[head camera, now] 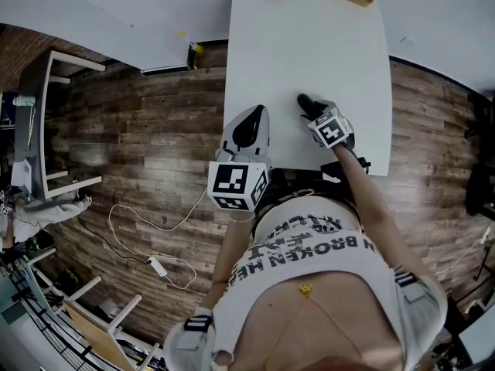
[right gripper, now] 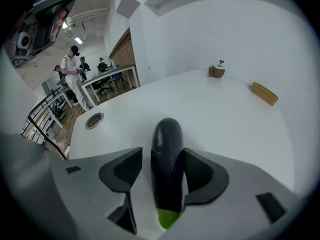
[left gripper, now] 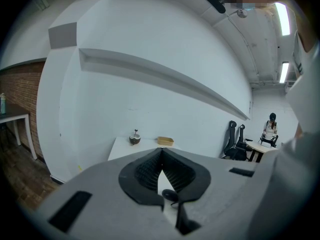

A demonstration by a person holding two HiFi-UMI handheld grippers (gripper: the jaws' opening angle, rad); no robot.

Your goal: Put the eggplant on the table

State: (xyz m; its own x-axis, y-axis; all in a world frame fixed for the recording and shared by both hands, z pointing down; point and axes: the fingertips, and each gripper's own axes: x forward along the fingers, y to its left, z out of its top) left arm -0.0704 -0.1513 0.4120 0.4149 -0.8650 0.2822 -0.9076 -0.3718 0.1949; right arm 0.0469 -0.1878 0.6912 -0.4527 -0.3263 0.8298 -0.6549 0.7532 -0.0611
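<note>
The dark purple, glossy eggplant (right gripper: 167, 169) with a green stem end lies lengthwise on the white rectangular table (right gripper: 225, 114), near the edge closest to the person, its rounded tip pointing away from the right gripper's camera. In the head view the eggplant (head camera: 308, 103) shows as a dark shape on the table (head camera: 309, 45), just ahead of the right gripper's cube.

The only legible writing is the black print on the person's white shirt (head camera: 309, 246), where the word "BROKEN" can be read; the rest is cut off or folded. Each gripper's cube carries black-and-white square markers.

The right gripper (right gripper: 162, 156) is released. Its jaws stand wide, one on either side of the eggplant. A clear gap shows at the pad on the picture's left, while the other pad sits close beside the skin without pressing on it.

The left gripper (left gripper: 161, 151) is held level over the near edge of the table, its ribbed black jaw tips drawn together with nothing between them.

At the far end of the table stand a small brown round object (right gripper: 216, 70) with a stalk and a shallow tan tray (right gripper: 264, 93), well apart from the eggplant.
</note>
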